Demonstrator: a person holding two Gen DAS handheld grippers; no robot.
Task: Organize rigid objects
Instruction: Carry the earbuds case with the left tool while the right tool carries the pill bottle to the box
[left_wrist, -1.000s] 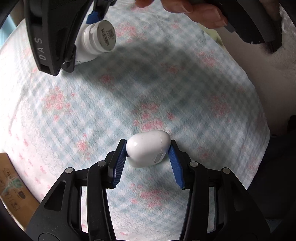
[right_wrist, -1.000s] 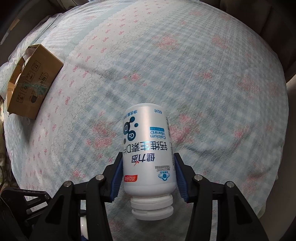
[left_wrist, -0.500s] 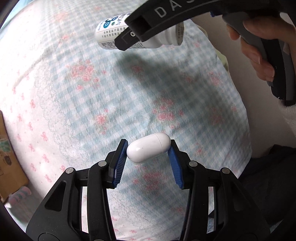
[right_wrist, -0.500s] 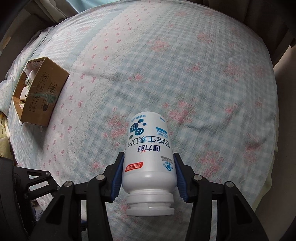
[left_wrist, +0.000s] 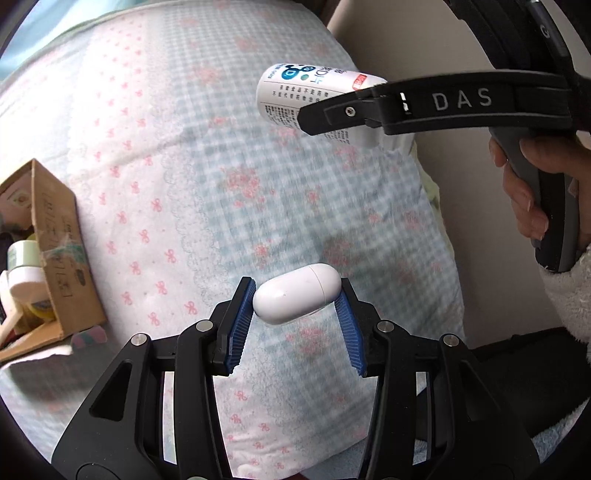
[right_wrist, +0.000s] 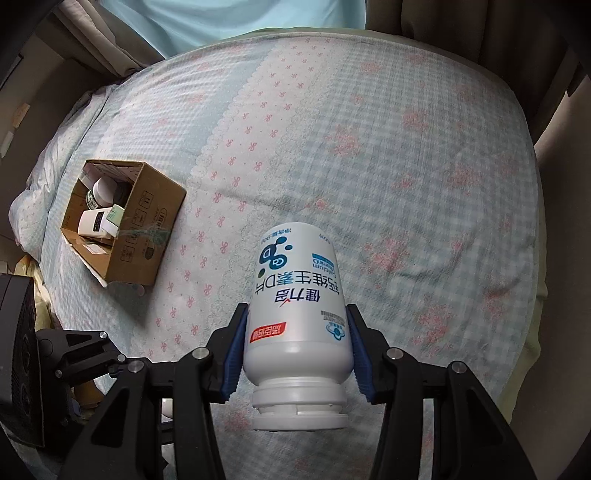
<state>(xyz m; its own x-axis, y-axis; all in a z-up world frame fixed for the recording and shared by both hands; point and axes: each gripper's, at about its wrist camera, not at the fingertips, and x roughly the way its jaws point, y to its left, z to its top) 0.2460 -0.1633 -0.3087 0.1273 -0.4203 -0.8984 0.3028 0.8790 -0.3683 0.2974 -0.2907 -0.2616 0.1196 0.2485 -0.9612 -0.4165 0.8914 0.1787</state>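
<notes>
Bedspread; box interior right-view only.

A bed covered with a pale blue gingham quilt printed with pink flowers and bows, on which an open cardboard box holding white bottles and jars sits toward its left side.

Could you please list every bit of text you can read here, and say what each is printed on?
"DAS": on the right gripper finger.
"Calcium": upside down on the white bottle; the Chinese lettering is large, the fine print blurred.
Cardboard box: markings too small.
White case in the left gripper: none.
</notes>
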